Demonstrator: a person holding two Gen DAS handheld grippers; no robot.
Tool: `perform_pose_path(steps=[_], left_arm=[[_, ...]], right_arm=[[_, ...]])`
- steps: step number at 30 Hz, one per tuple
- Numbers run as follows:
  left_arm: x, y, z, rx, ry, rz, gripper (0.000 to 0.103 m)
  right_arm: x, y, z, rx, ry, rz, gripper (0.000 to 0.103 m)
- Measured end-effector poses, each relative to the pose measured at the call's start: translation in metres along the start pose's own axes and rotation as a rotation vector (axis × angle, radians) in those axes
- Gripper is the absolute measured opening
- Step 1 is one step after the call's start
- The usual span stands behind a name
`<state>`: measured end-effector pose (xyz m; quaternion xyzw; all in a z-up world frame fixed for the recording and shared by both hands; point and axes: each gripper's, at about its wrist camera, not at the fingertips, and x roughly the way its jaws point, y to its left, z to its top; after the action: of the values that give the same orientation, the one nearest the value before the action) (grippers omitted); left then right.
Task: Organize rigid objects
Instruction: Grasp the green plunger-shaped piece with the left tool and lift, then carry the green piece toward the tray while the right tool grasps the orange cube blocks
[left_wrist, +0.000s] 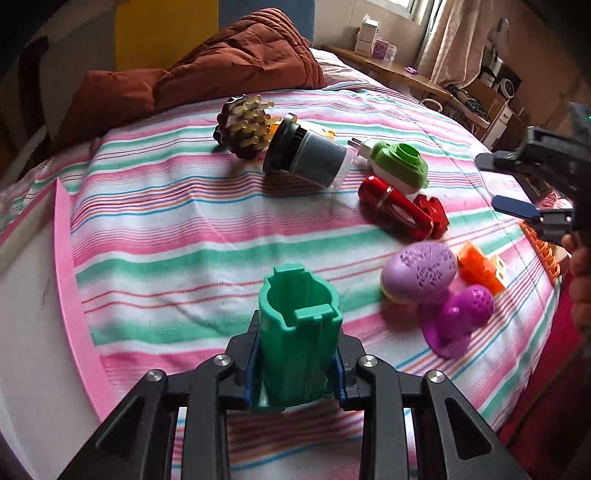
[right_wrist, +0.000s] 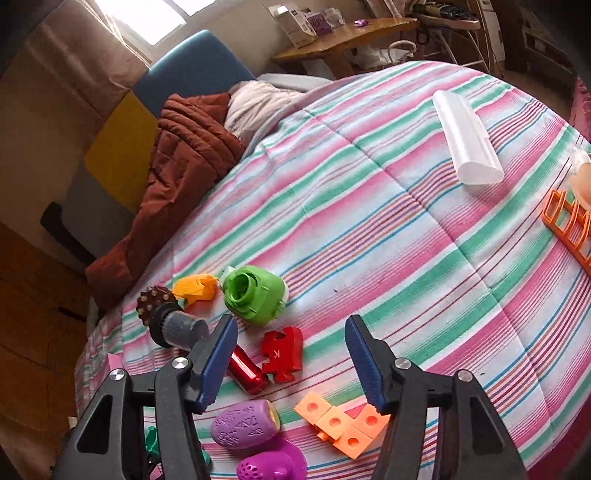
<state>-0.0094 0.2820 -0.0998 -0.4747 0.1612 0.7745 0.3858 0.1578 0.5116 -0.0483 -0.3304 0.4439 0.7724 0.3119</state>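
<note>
you're working on the striped bedspread (left_wrist: 177, 236), brown quilt (left_wrist: 221, 62) bunched at the far end, nothing else big in play. most of the job looks undone to me: the toys sit in one loose scatter, no bin or sorted group visible. largest piece out there is the white tube (right_wrist: 467, 138), lying alone, well apart from the rest. next the grey canister (left_wrist: 306, 155) on its side, touching the brown spiky ball (left_wrist: 242, 125). the green holed toy (left_wrist: 400, 162) is just beside the red cylinder (left_wrist: 393, 206), with the red puzzle piece (right_wrist: 282, 354) touching that. purple egg (left_wrist: 419, 271) and magenta perforated toy (left_wrist: 465, 310) are pressed together, orange linked cubes (right_wrist: 341, 424) right next to them, an orange frame (right_wrist: 569, 225) off at the edge. your left gripper (left_wrist: 299, 369) is clenched on the green cup (left_wrist: 297, 332), pads on both sides, cup upright and near the bed's near-left area by a pink edge (left_wrist: 70, 266); that's the only item in hand. your right gripper (right_wrist: 291, 360) is released, nothing between its fingers (right_wrist: 218, 362), hanging over the red pieces; the puzzle piece or cylinder looks like the likely next pick, my guess. so: one picked, roughly ten left, no destination visible yet.
</note>
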Motion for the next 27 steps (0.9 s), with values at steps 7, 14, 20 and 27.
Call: perform_pose_path(steps=[7,14,20,27], left_arm=[[-0.013,-0.001,-0.019,0.050,-0.020,0.023,0.031],[-0.011,0.000,-0.019,0.056,-0.021,0.019,0.031],[-0.011,0.000,-0.022,0.055,-0.032,0.011,0.031],[-0.010,0.005,-0.021,0.027,-0.024,-0.016,0.031]], right_arm=[[0.017,0.003,-0.006,-0.044,0.076,-0.070,0.054],[0.016,0.006,-0.017,-0.104,0.174,-0.116,0.054],[0.009,0.025,-0.038,-0.351,0.274,-0.212,0.054],[0.019,0.014,-0.036,-0.346,0.332,-0.261,0.082]])
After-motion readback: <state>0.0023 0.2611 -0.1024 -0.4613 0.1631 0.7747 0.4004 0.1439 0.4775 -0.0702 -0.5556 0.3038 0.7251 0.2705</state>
